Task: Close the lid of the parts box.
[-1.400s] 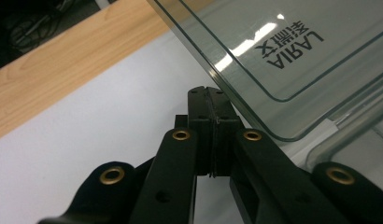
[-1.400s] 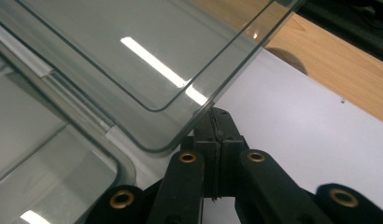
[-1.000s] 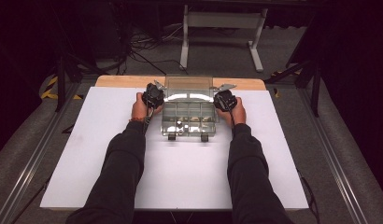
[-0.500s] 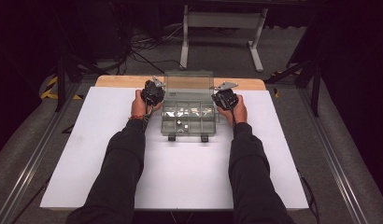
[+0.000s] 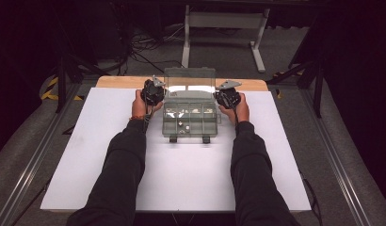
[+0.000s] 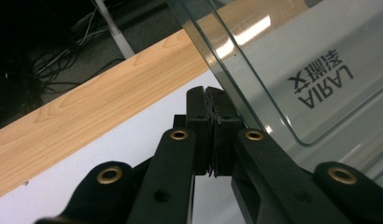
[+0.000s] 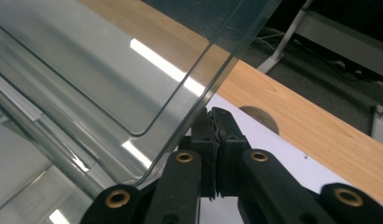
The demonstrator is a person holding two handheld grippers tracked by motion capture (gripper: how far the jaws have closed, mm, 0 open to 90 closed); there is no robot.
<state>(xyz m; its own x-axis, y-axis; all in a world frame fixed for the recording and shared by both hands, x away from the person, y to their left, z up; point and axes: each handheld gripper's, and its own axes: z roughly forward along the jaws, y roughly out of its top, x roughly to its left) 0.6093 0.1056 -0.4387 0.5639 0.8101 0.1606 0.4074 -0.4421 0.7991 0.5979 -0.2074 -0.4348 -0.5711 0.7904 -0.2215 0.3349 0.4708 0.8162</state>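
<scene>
At the box's [image 5: 189,120] raised lid [image 5: 189,84], we flank it with both grippers [image 5: 152,92] [image 5: 227,97], jaws shut empty; nudged unevenly, it may slam.

The clear lid [image 6: 292,60] of the organiser box bears black lettering, seen upside down and mirrored: "LARIA", with unreadable characters beside it.

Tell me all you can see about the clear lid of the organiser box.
The lid is clear, slightly grey plastic with rounded inner moulding and mirrored dark lettering. It stands open, nearly upright, hinged at the far side of the box. The shut left gripper and right gripper flank its side edges; contact is unclear.
</scene>
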